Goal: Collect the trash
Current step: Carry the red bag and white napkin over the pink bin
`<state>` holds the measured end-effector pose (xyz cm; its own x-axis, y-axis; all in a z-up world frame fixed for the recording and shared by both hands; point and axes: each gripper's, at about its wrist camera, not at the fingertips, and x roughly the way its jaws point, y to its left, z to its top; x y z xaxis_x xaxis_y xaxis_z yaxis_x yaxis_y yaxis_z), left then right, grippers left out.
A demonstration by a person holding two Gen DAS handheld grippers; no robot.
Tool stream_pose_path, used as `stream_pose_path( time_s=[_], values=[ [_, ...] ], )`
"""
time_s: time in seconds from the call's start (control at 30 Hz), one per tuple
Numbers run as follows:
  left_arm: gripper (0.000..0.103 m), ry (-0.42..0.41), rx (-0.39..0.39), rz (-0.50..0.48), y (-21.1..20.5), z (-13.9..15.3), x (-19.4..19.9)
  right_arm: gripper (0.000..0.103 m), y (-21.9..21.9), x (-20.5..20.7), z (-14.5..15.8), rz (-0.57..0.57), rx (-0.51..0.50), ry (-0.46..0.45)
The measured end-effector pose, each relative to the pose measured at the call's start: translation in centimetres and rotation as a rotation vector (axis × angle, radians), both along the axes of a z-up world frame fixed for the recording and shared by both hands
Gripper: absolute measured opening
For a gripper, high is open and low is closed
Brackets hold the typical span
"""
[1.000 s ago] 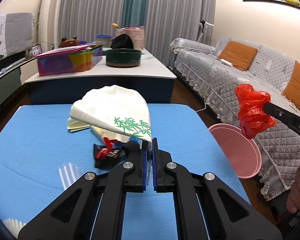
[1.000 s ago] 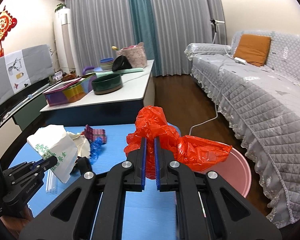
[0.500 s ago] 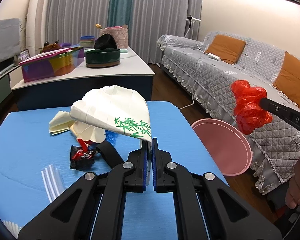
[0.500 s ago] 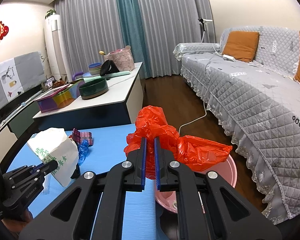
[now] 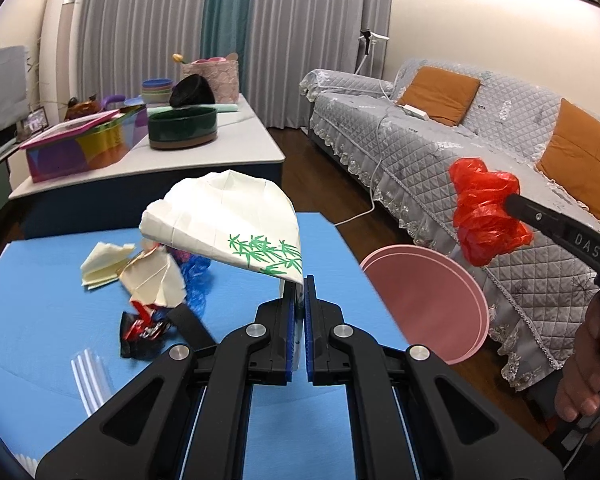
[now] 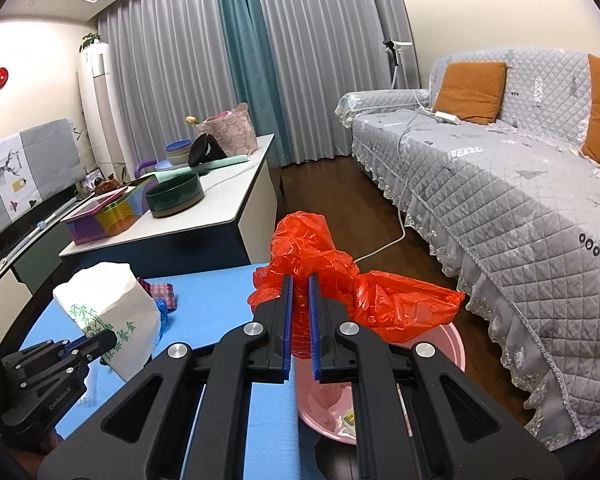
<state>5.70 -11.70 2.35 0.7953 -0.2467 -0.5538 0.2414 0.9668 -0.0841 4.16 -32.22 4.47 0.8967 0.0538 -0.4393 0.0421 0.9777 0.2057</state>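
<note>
My left gripper [image 5: 299, 280] is shut on a white paper bag [image 5: 224, 220] printed with green bamboo, held above the blue table [image 5: 40, 312]. My right gripper [image 6: 299, 280] is shut on a crumpled red plastic bag [image 6: 340, 280], also seen as the red plastic bag [image 5: 486, 216] at the right of the left wrist view. It hangs over a pink basin [image 6: 452, 344] on the floor beside the table; the basin [image 5: 428, 304] lies right of the left gripper. The paper bag [image 6: 108, 312] and the left gripper [image 6: 104, 340] appear at lower left of the right wrist view.
Loose trash lies on the table: folded paper scraps [image 5: 140, 268], a blue wrapper [image 5: 196, 280], a black and red wrapper [image 5: 144, 332], clear straws [image 5: 90, 380]. A white counter [image 5: 204, 152] with bowls stands behind. A grey sofa [image 6: 500, 208] runs along the right. A hand [image 5: 588, 368] holds the right gripper.
Both grippers have shifted toward the right side of the table with their bags held; the pink basin now sits closer under the red bag, and the table trash has slid left in view.
</note>
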Motion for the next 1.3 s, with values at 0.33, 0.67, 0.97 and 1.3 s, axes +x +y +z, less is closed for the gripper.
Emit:
stream_pose_path(
  time_s=[0.33,0.67,0.97,1.3],
  values=[
    [0.004,-0.012,0.009,-0.039,-3.1,0.9,1.3,0.008,-2.5,0.3,-0.1,-0.043,0.040,0.008],
    [0.004,-0.012,0.003,-0.081,-5.4,1.4,2.5,0.008,-5.4,0.7,-0.2,-0.095,0.081,0.025],
    [0.004,-0.001,0.000,-0.124,-7.2,1.7,3.6,0.008,-7.4,0.8,-0.3,-0.140,0.119,0.033],
    [0.004,0.021,-0.001,-0.202,-9.8,0.9,4.7,0.008,-7.8,1.4,-1.0,-0.151,0.138,0.056]
  ],
)
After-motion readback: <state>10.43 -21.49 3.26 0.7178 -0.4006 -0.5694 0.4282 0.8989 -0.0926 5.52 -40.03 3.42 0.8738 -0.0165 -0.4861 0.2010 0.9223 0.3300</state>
